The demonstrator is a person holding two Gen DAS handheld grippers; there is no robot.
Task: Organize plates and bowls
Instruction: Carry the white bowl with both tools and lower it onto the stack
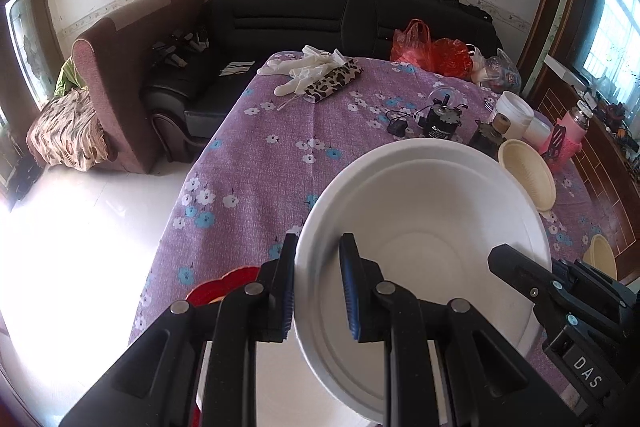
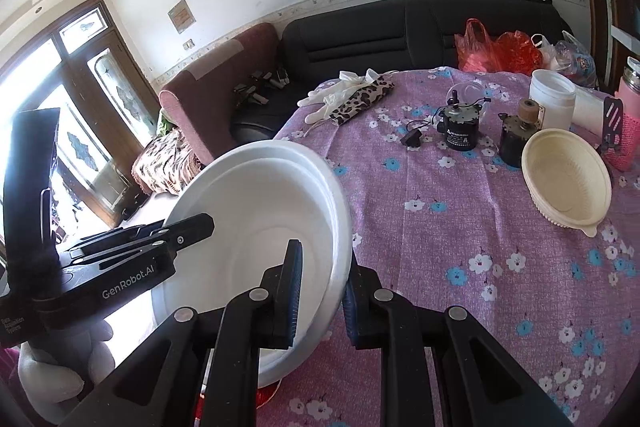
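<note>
A: How do the fingers stand?

B: Both pairs are clamped on the same white bowl point(image 1: 424, 227). The left gripper point(image 1: 318, 287) pinches its left rim, one pad outside and one inside. The right gripper point(image 2: 320, 291) pinches the opposite rim the same way.

A: And the bowl itself?

B: Plain white, deep, with a stepped rim. It looks like two nested together, though I can't be sure. It is tilted and held above the near edge of the table point(image 2: 440, 227), clear of the flowered purple cloth.

A: Anything under it?

B: A red thing point(image 1: 224, 285) shows below the left fingers; what it is I cannot tell.

A: Room to move?

B: The cloth just ahead of the bowl is bare. Farther right a cream bowl point(image 2: 566, 179) sits on the table, with two small dark motors point(image 2: 458, 131) and a white tub point(image 2: 552, 99) behind it. Gloves point(image 2: 340, 93) and red bags point(image 2: 496, 53) lie at the far edge, before a black sofa point(image 2: 380, 39).
</note>
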